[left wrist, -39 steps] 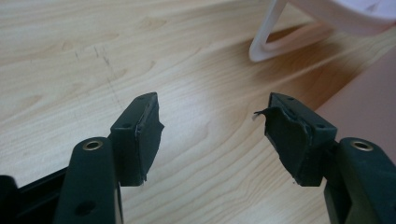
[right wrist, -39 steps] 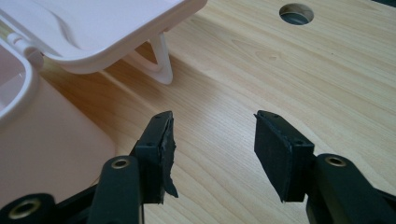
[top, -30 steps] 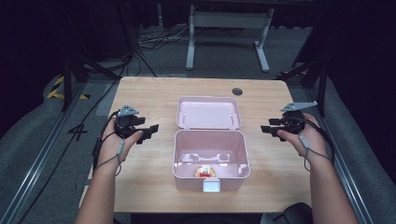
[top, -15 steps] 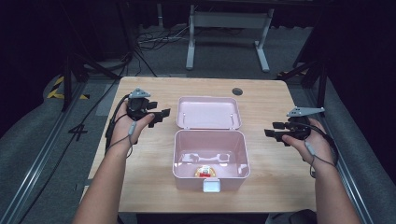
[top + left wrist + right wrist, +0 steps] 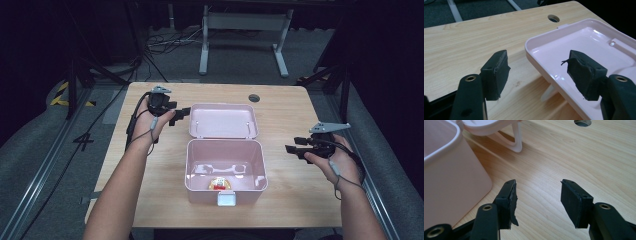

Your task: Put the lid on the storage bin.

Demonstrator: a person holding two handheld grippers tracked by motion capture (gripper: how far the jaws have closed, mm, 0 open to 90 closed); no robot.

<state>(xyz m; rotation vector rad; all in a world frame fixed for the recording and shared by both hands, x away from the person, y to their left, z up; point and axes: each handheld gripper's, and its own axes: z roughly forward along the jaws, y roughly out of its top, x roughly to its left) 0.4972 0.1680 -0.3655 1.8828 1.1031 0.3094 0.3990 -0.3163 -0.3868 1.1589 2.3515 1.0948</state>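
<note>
A pink plastic box [image 5: 226,170] stands open in the middle of the wooden table [image 5: 300,200], and its lid [image 5: 223,120] lies flat behind it, on the far side from the person. The left gripper [image 5: 179,115] is held just beside the left edge of the lid. In the left gripper view its jaws stand wide apart with nothing between them, and the corner of the lid [image 5: 584,50] sits directly in front of them, close to the right jaw. The right gripper [image 5: 292,149] is to the right of the box, apart from it and above the bare table. Its jaws are also open and empty, and the wall of the box [image 5: 451,177] is at the left of the right gripper view. Inside the box, near the front wall, lies a small red and yellow object [image 5: 219,183]. Its print is too small to read. A round hole [image 5: 254,98] is in the table behind the lid.
</note>
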